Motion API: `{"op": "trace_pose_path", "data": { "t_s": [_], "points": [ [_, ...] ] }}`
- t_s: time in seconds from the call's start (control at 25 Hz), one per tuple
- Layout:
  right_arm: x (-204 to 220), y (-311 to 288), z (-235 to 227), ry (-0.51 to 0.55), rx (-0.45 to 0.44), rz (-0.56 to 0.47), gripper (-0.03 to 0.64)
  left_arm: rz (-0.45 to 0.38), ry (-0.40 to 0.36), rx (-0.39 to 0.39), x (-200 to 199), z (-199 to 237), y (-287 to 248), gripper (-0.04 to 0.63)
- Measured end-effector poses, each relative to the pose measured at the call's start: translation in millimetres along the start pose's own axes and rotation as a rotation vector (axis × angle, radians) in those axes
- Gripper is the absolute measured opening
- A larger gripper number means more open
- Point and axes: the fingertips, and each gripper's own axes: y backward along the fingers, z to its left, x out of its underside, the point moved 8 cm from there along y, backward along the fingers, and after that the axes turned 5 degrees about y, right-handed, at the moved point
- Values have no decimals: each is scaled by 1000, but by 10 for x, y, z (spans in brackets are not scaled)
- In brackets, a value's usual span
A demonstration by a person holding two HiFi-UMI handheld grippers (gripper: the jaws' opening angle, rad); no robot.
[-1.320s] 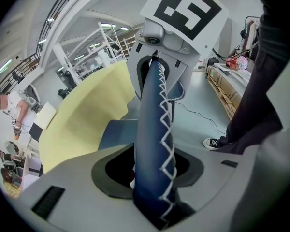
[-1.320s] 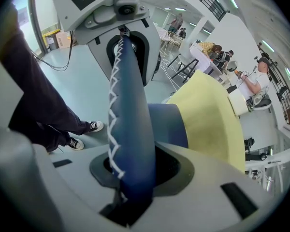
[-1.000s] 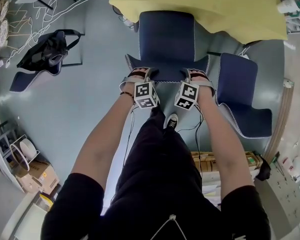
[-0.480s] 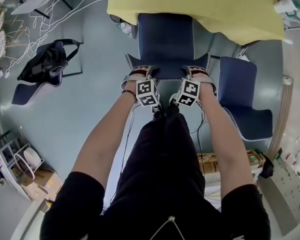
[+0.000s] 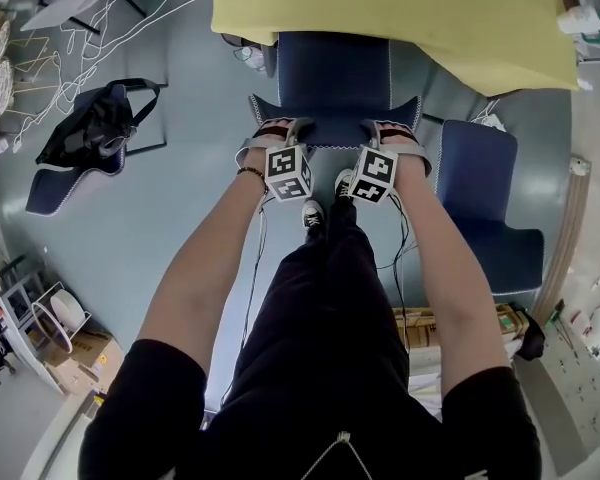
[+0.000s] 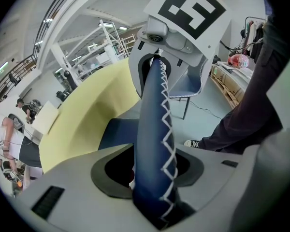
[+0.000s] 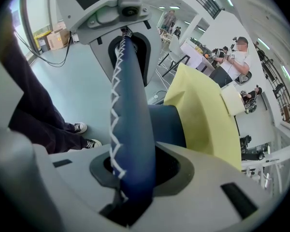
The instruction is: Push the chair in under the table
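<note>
Nearest: noted dark trousers (image 5: 320,298) and a sneaker (image 5: 312,214) on the floor, just behind both grippers. Recorded left gripper (image 5: 277,130) pinching the top edge of the chair backrest (image 5: 335,136), with blue padding and white zigzag stitching between the jaws. Recorded right gripper (image 5: 392,132) clamped on the same edge, near the left one and to its right. Beyond the grippers, found the chair seat (image 5: 332,73), far part already under the yellow-covered desk (image 5: 400,8). Logged a second blue chair (image 5: 475,183) just right of the right gripper, and a black bag (image 5: 98,118) well left of the left gripper.
</note>
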Motion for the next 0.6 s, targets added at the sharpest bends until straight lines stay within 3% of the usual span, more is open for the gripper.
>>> {"op": "trace_pose_path", "data": {
  "t_s": [0.6],
  "points": [
    [184, -206, -644, 58, 9, -21, 120, 14, 41, -16, -187, 556, -246, 175]
  ]
}}
